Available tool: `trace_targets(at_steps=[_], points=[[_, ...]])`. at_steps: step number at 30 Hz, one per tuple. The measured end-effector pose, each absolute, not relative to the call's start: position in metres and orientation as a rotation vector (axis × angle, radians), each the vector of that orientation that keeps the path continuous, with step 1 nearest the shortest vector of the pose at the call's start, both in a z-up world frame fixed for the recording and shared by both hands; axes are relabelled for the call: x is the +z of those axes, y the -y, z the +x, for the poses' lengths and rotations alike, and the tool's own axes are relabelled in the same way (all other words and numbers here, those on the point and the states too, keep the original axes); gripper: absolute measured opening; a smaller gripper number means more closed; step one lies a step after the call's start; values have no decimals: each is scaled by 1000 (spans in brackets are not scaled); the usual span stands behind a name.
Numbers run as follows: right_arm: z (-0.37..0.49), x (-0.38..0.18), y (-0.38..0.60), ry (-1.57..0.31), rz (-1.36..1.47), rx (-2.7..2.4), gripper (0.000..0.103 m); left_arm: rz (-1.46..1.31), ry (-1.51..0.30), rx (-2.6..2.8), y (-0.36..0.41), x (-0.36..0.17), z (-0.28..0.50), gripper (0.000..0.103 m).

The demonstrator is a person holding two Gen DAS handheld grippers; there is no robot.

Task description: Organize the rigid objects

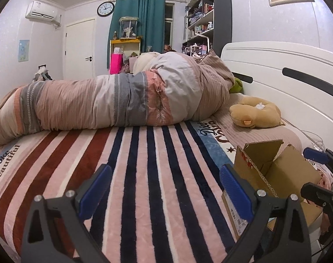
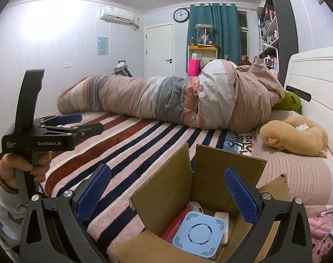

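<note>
An open cardboard box (image 2: 212,175) stands on the striped blanket; it also shows at the right of the left wrist view (image 1: 276,171). Inside lie a light blue square device (image 2: 200,234), a red object (image 2: 177,223) and white items (image 2: 221,215). My right gripper (image 2: 166,188) is open and empty, above the box opening. My left gripper (image 1: 166,186) is open and empty over the blanket, left of the box; it also shows in the right wrist view (image 2: 90,122), held in a hand.
A rolled duvet (image 1: 113,100) lies across the bed behind. A tan plush toy (image 2: 296,138) and a green plush (image 2: 289,102) lie near the white headboard (image 1: 287,76). Cables (image 2: 328,217) trail at the right bed edge. The striped blanket (image 1: 144,164) spreads between the grippers and the duvet.
</note>
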State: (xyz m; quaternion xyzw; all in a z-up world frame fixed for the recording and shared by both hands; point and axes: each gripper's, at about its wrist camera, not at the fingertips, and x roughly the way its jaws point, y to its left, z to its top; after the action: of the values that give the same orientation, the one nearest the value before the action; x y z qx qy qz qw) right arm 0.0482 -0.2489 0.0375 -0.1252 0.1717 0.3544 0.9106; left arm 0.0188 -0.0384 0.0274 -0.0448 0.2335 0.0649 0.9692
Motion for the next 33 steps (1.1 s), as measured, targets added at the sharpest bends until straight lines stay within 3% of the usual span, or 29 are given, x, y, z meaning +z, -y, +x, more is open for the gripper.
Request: trace_targets(at_steps=[33], points=[[47,29,246,-389,-217,683,103,-87,-471,143,38,26,15,98]])
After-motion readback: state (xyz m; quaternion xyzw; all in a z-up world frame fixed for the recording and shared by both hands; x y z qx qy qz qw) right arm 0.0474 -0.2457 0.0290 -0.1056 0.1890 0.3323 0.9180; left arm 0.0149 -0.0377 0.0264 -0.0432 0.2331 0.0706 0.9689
